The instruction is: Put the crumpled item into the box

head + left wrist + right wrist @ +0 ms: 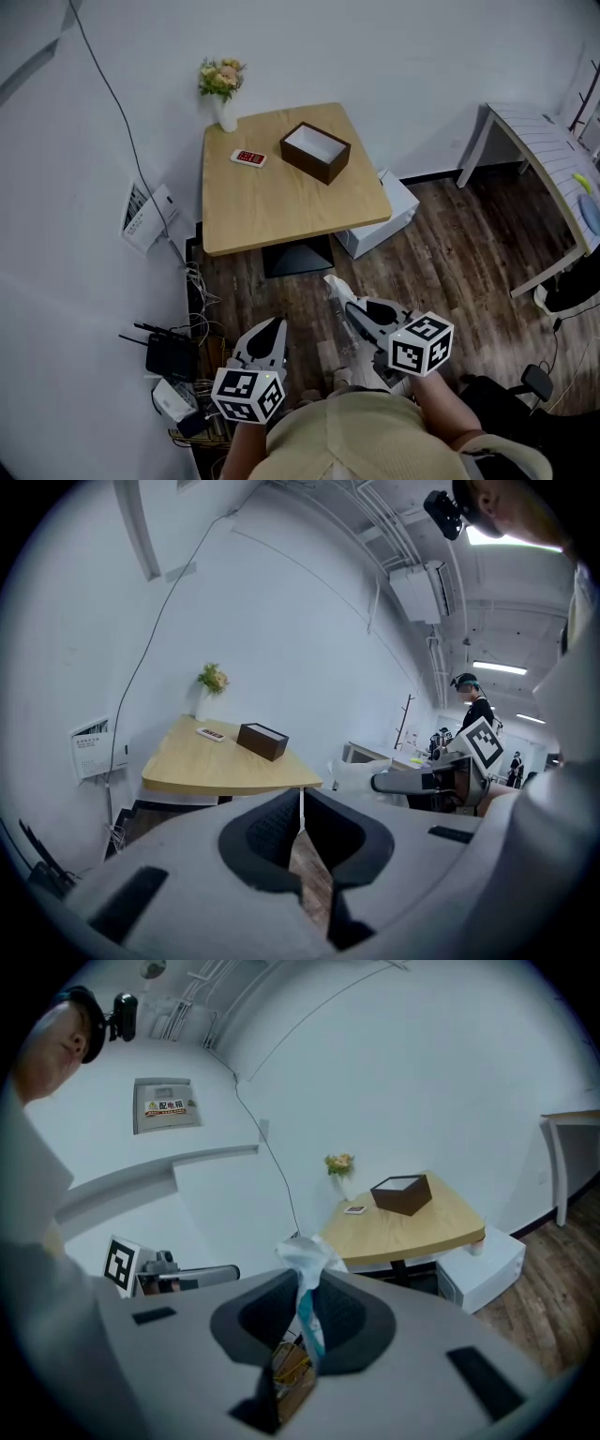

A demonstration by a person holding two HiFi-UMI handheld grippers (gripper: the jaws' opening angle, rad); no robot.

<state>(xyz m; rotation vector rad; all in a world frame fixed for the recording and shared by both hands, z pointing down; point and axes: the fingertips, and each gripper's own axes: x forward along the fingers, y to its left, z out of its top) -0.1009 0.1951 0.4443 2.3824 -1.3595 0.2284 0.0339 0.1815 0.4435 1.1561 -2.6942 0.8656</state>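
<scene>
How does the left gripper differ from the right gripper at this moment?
The right gripper is shut on the crumpled item; the left gripper is shut on nothing. The right gripper is held further toward the table than the left gripper. Both are over the wooden floor, far from the box.

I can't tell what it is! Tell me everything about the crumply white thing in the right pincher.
The crumpled item looks like thin white paper or plastic, scrunched into a wrinkled tuft with a blue-green streak lower down. It is pinched between the shut jaws of the right gripper, its top poking out past them. Nothing else touches it.
</scene>
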